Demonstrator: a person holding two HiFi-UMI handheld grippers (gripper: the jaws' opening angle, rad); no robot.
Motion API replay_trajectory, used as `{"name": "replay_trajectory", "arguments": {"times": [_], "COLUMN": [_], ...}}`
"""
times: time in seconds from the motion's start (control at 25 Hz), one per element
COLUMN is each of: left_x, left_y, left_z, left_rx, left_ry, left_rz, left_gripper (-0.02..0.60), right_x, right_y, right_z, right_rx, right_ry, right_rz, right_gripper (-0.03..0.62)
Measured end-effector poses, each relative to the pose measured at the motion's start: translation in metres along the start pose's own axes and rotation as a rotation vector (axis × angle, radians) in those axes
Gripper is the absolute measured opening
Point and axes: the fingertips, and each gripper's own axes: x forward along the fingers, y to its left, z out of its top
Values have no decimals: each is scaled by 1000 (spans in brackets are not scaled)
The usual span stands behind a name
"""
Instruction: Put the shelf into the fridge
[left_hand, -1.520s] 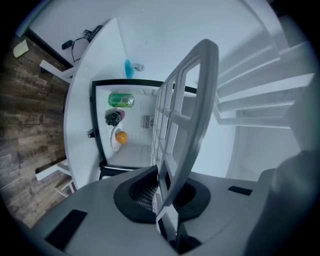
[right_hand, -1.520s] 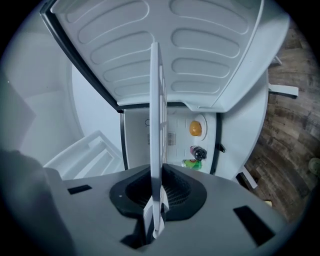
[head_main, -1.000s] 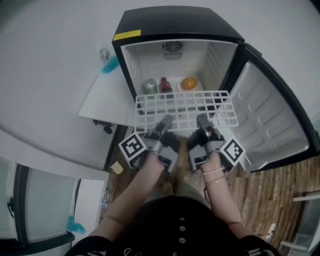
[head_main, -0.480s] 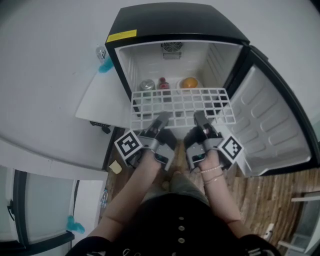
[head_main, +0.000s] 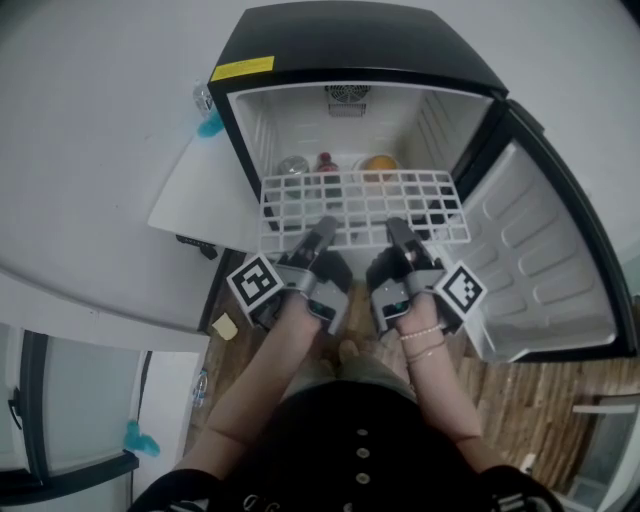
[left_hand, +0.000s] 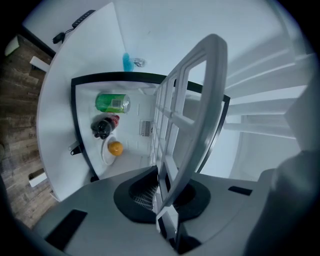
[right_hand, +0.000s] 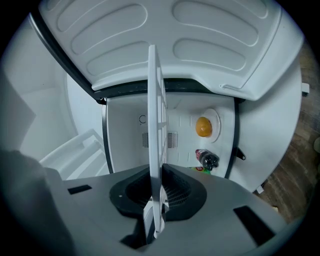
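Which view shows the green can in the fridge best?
The left gripper view: the green can appears whole, with nothing in front. The head view shows only its top beyond the shelf; the right gripper view shows a green sliver.

Soft even light; fisheye bends the edges, corners go black, shelf (left_hand: 197, 100) blurs just ahead of the left gripper (left_hand: 161, 197).

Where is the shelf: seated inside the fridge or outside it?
Not seated. The shelf is at the fridge opening, its near edge outside, clamped by left tongs and right tongs.
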Motion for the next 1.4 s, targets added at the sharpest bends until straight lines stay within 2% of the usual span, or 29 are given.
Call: {"name": "replay_trajectory", "arguments": {"times": [1.4], "left_x": [6], "left_y": [1], "left_z": [4], "left_rx": [9], "left_ry": [-13], "left_rz": [-7], "left_gripper": [34], "right_x": [9], "right_y": [-1], "right_z": [3], "right_rx": [8], "right_ry": [26], "right_rz": [18], "right_gripper": [35]}}
